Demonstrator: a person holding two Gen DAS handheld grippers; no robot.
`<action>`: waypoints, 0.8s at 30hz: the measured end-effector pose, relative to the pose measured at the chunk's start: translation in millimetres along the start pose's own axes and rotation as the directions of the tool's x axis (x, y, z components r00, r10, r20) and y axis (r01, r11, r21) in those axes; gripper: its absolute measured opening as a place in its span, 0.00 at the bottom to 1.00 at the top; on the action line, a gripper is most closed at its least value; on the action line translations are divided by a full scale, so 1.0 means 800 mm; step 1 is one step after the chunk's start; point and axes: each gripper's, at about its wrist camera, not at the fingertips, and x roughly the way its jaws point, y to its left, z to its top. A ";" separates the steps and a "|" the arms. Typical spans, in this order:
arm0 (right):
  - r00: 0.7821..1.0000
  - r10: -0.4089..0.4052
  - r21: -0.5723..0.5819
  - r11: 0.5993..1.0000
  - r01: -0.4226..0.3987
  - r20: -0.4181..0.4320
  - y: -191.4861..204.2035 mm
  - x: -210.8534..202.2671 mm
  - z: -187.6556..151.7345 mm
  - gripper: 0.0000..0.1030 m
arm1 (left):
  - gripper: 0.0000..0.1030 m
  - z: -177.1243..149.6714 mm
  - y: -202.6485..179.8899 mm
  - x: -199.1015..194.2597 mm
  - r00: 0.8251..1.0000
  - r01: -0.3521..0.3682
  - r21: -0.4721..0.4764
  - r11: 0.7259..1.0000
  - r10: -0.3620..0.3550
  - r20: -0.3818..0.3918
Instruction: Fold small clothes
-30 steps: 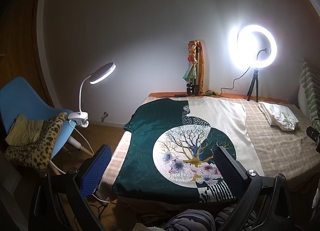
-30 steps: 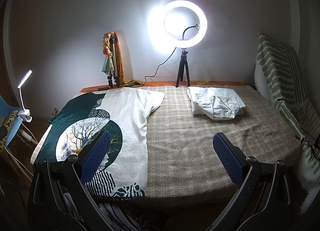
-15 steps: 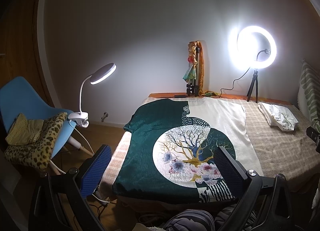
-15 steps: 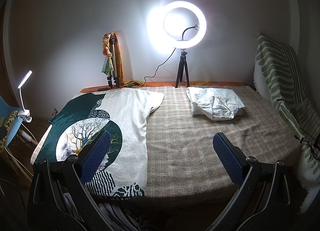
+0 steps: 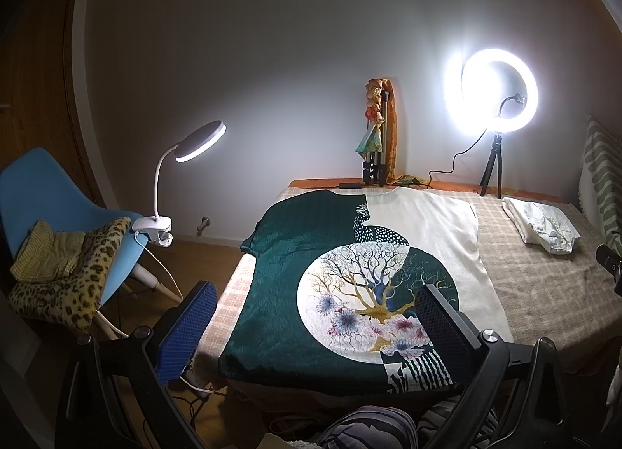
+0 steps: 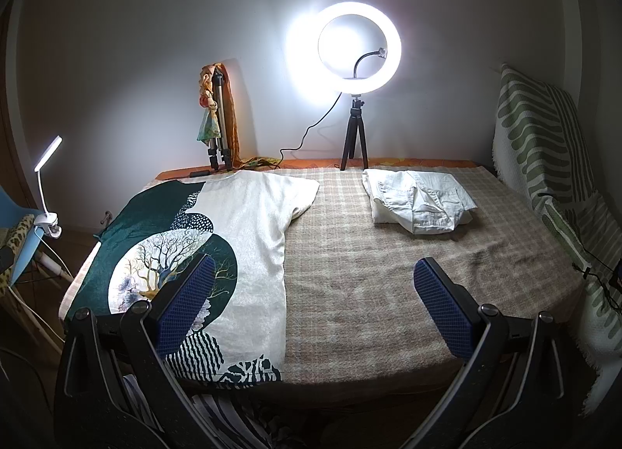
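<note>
Both tongs spread wide above the near edge of the counter, holding nothing.

The left tongs (image 5: 311,324) hang over the green and cream T-shirt (image 5: 350,274), which lies flat on the left part of the checked blanket (image 6: 388,274). The right tongs (image 6: 315,301) are over bare blanket beside the T-shirt. A folded white garment (image 6: 420,204) lies at the far right, near the lit ring light (image 6: 359,48).
</note>
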 end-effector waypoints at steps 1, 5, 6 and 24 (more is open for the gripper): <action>1.000 0.000 -0.001 1.000 0.000 0.000 0.000 0.000 0.000 1.00 | 0.99 0.000 0.000 0.000 1.000 -0.001 0.000 1.000 0.001 0.000; 1.000 0.000 -0.001 1.000 0.000 0.000 0.001 0.001 0.001 1.00 | 0.99 0.000 0.001 0.000 1.000 -0.003 0.001 1.000 0.003 -0.001; 1.000 0.001 -0.001 1.000 -0.001 0.001 0.000 0.000 0.000 1.00 | 0.99 -0.001 0.002 0.000 1.000 -0.005 0.001 1.000 0.005 -0.002; 0.995 0.101 -0.045 0.994 -0.100 0.025 0.023 0.022 0.033 1.00 | 0.95 0.000 0.074 0.024 0.999 -0.026 -0.039 0.999 0.024 -0.048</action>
